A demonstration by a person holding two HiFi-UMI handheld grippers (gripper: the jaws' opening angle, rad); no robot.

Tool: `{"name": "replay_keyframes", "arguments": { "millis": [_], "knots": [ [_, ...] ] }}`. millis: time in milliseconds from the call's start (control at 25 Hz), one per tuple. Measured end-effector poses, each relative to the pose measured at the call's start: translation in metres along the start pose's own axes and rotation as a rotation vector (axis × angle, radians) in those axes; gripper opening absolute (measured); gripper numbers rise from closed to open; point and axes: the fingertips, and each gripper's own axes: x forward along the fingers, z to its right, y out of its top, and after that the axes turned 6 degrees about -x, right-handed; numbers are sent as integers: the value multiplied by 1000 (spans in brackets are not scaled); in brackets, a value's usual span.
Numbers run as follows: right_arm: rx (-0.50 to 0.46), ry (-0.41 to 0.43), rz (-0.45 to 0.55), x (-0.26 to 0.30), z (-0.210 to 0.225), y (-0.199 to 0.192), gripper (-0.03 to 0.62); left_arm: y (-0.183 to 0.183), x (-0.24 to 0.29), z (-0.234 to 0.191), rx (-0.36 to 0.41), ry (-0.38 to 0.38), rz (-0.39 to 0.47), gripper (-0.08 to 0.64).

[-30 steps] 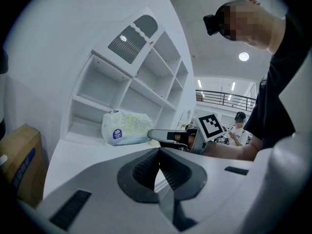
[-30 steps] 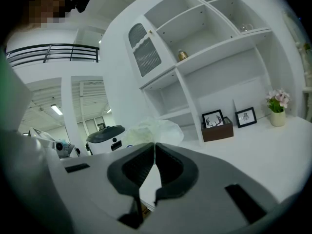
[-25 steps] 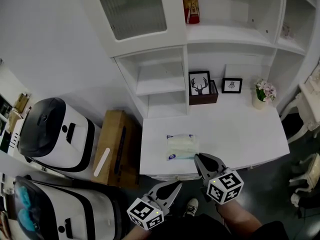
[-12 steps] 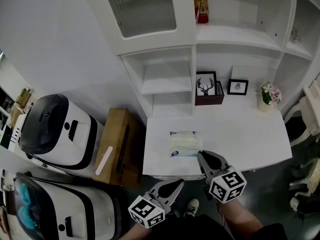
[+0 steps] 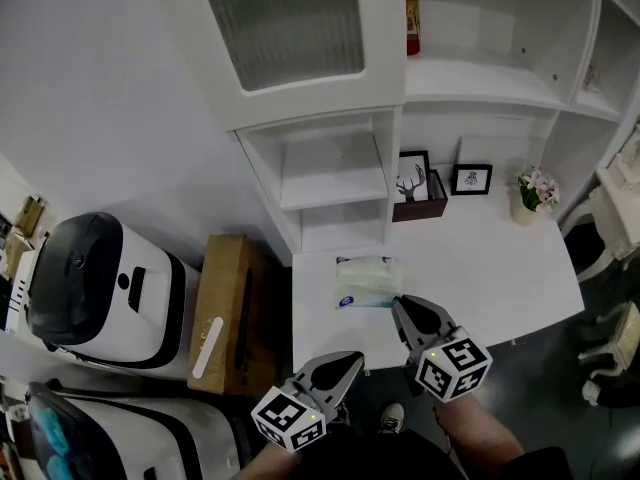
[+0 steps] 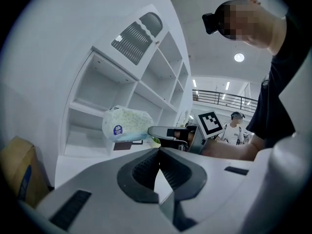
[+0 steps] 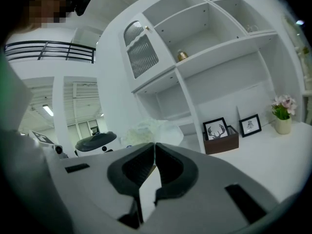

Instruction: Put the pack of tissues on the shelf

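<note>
On the white desk, just ahead of my right gripper, lies the soft pale pack of tissues, ungrasped (that gripper and my left gripper both have jaws pressed together, empty), so the whole move to the white shelf remains.

Ahead of your right gripper, whose jaws are closed on the edge of the pack of tissues, the white desk lies open across to the shelf unit. Two stacked cubbies face you, the lower cubby and the upper cubby. Both are open-fronted, and a white upright walls their right side. Right of that upright, the deer picture in its dark box, a small framed picture and a flower vase line the back of the desk. Above the cubbies, the ribbed-glass door is closed. A cardboard box stands just beside the desk's left edge.
</note>
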Motion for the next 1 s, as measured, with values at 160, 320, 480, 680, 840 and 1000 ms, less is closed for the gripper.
{"name": "replay_keyframes", "arguments": {
  "millis": [160, 320, 480, 680, 840, 1000],
  "knots": [
    [4, -22, 5, 21, 4, 5, 11, 10, 1, -23, -6, -6, 1, 5],
    [5, -31, 7, 41, 7, 11, 11, 19, 3, -42, -10, -8, 0, 5],
    [4, -40, 18, 59, 9, 19, 11, 32, 5, -60, 2, -15, 4, 5],
    [-2, -59, 34, 82, 14, 29, 11, 47, 6, -84, 17, -18, 6, 5],
    [-6, -74, 57, 99, 18, 42, 11, 58, 8, -102, 29, -26, 6, 5],
    [-15, -88, 84, 117, 23, 57, 11, 69, 11, -118, 41, -33, 7, 5]
  ]
}}
